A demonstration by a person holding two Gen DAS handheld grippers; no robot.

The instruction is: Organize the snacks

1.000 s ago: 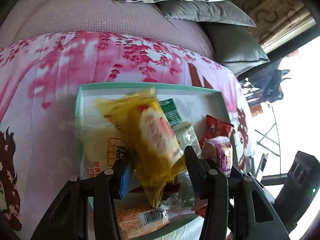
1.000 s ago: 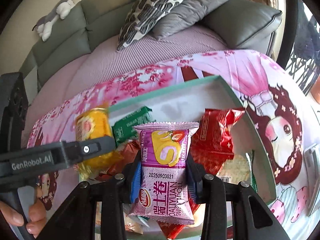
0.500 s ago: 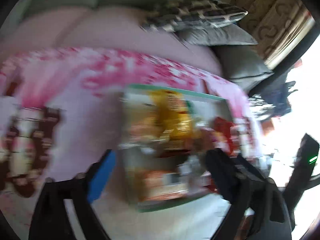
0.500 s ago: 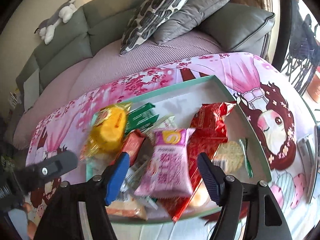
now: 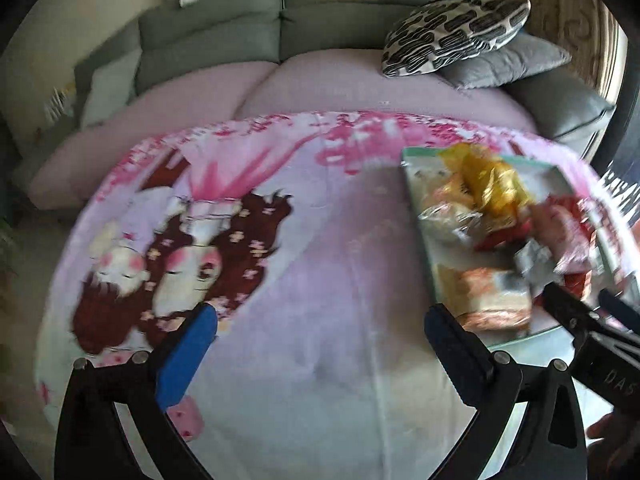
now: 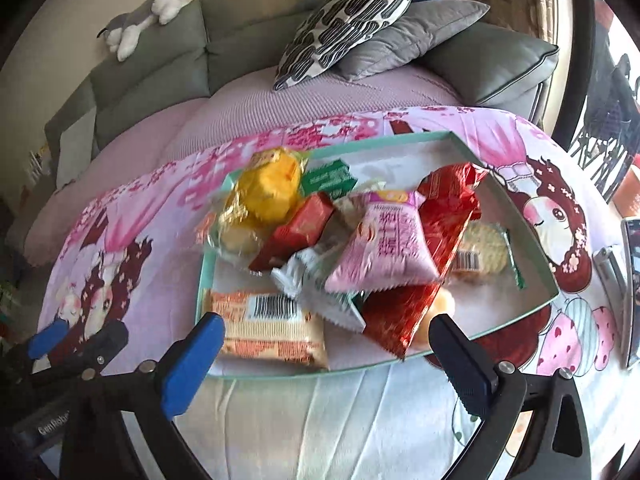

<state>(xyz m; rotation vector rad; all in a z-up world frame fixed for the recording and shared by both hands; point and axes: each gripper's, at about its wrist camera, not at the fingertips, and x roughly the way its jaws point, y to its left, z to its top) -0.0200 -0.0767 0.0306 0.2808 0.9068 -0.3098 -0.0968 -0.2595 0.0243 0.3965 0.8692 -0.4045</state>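
Observation:
A mint-green tray (image 6: 516, 200) on the pink cartoon cloth holds several snack packs: a yellow cake pack (image 6: 268, 188), a pink swiss-roll pack (image 6: 384, 248), a red pack (image 6: 444, 216), a green pack (image 6: 328, 178) and an orange barcode pack (image 6: 268, 328). My right gripper (image 6: 324, 354) is open and empty, just in front of the tray's near edge. My left gripper (image 5: 320, 334) is open and empty over bare cloth, left of the tray (image 5: 416, 200). The yellow pack (image 5: 492, 188) shows blurred there.
The cloth-covered table (image 5: 280, 240) stands before a grey sofa (image 6: 168, 52) with a patterned pillow (image 6: 352, 16) and a plush toy (image 6: 148, 12). A phone-like object (image 6: 632, 288) lies at the right edge. The left gripper (image 6: 76, 340) appears at the right view's lower left.
Both grippers opened and let go of their packs: the yellow one and the pink one now lie in the tray. Both pulled back; the left one swung left over the cloth.

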